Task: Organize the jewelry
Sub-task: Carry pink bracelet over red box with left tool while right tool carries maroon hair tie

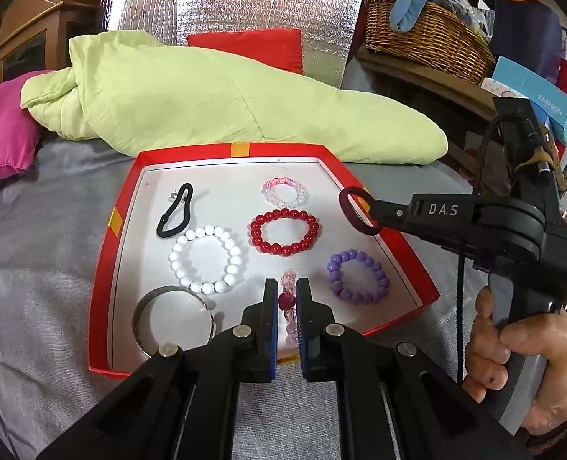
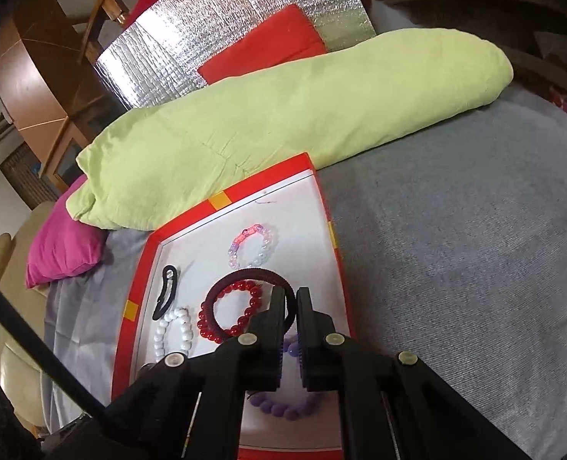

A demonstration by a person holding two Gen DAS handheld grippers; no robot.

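Right gripper (image 2: pixel 290 320): my jaws are narrow and pinch the dark maroon hair tie (image 2: pixel 245 291) at its near right part; in my left view the same tie (image 1: pixel 358 211) hangs from the tip over the right wall of the red box lid (image 1: pixel 103 268), at about 2 o'clock from the lid's middle.

Axis of the tie: the loop stands out forward of the jaws, toward 11 o'clock in the right view. It seems to hover above the red bead bracelet (image 1: pixel 284 232), apart from it, but I cannot be sure of the height.

Left gripper (image 1: pixel 286 295): the jaws are narrow, one on each side of the pink bead bracelet (image 1: pixel 288 306) at the near edge of the lid, 6 o'clock. If they really press it I cannot tell.

Other pieces in the lid: black hair tie (image 1: pixel 176 211) at 10 o'clock, white bead bracelet (image 1: pixel 206 260), purple bead bracelet (image 1: pixel 358 276), pastel bead bracelet (image 1: pixel 284 193), silver bangle (image 1: pixel 172 316).

Judgement for next move: the right arm carries the tie, so the release is its work. Free white floor lies at 12 o'clock, near the far wall.
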